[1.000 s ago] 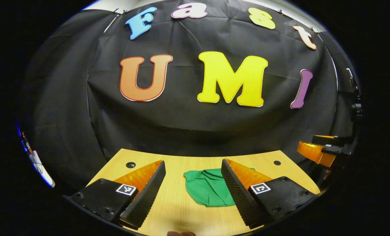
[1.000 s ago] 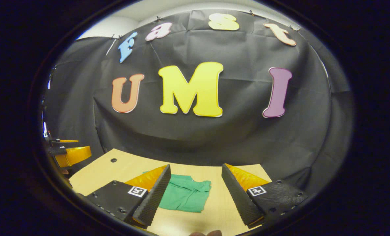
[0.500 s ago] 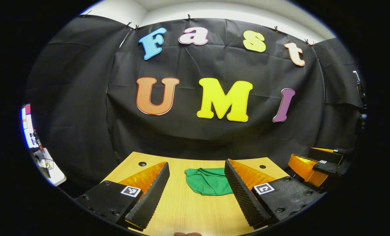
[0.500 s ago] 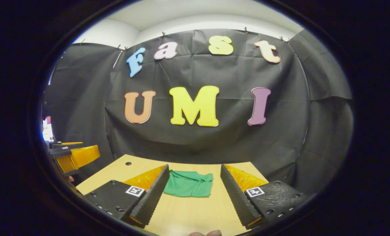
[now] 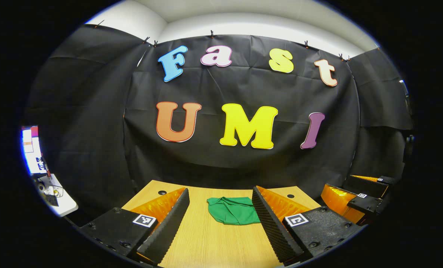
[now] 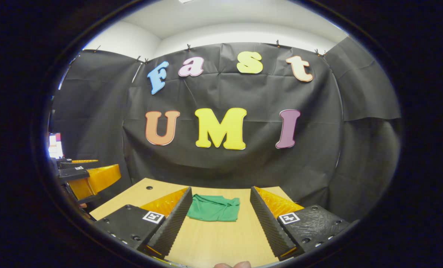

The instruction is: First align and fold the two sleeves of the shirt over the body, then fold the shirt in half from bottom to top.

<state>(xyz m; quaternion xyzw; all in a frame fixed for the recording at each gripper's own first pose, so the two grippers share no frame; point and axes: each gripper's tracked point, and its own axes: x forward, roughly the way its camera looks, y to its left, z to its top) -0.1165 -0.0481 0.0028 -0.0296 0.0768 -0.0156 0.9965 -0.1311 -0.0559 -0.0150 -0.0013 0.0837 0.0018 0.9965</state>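
Left gripper view, left to right. Far left edge: a lit screen (image 5: pixel 30 149) over a small white side shelf (image 5: pixel 59 199) with dark clutter on it; too small and blurred to identify. Centre bottom: the left hand-held gripper (image 5: pixel 220 223) hangs over the pale wood-grain counter (image 5: pixel 210 242), fingers wide apart, nothing between them. Each finger mount carries a small square black-and-white marker tag (image 5: pixel 144 220); a coded pattern, not legible writing. Two small round dark holes (image 5: pixel 162 192) sit near the counter's far corners. The green fabric shirt (image 5: pixel 234 210) lies folded into a compact bundle on the far half of the counter, ahead of the fingers and clear of them; its right edge is hidden behind the right finger. Far right: the right hand-held gripper (image 5: pixel 350 199) off the counter's right edge.

Right gripper view, left to right. Far left: the same screen and the left hand-held gripper, off the counter's left side. Centre: the right hand-held gripper's fingers are spread wide and empty. The shirt lies flat between and beyond them, untouched, nothing blocking it. A fingertip (image 6: pixel 233 265) shows at the bottom edge.

No readable brand or label on the shirt.
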